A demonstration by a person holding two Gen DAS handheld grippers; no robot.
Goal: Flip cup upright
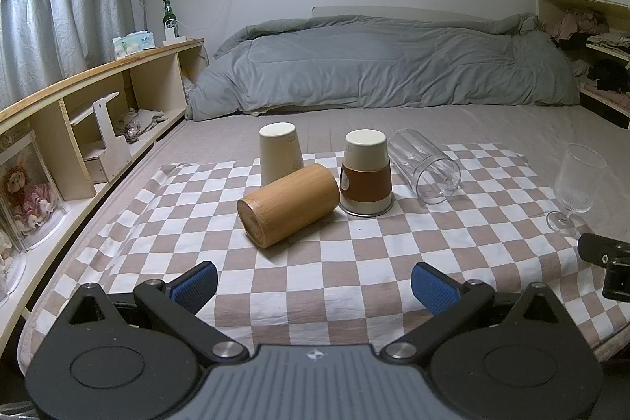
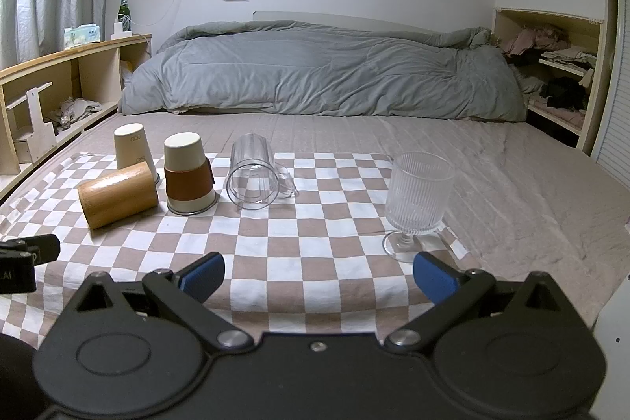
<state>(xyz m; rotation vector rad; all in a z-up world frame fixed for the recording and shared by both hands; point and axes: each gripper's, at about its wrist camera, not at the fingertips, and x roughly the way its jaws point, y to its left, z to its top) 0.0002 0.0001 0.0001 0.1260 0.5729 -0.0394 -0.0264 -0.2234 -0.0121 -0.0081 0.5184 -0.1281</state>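
Note:
On the checkered cloth a bamboo cup lies on its side. A plain cream paper cup and a cream cup with a brown sleeve stand upside down. A clear glass mug lies on its side. A ribbed stemmed glass stands upright at the right. My left gripper is open and empty, short of the bamboo cup. In the right wrist view my right gripper is open and empty, with the stemmed glass just beyond its right finger; the bamboo cup, sleeved cup, paper cup and mug lie left.
The cloth lies on a bed with a grey duvet bunched at the far end. A wooden shelf runs along the left side. Shelves with clothes stand at the far right. The other gripper's tip shows at right.

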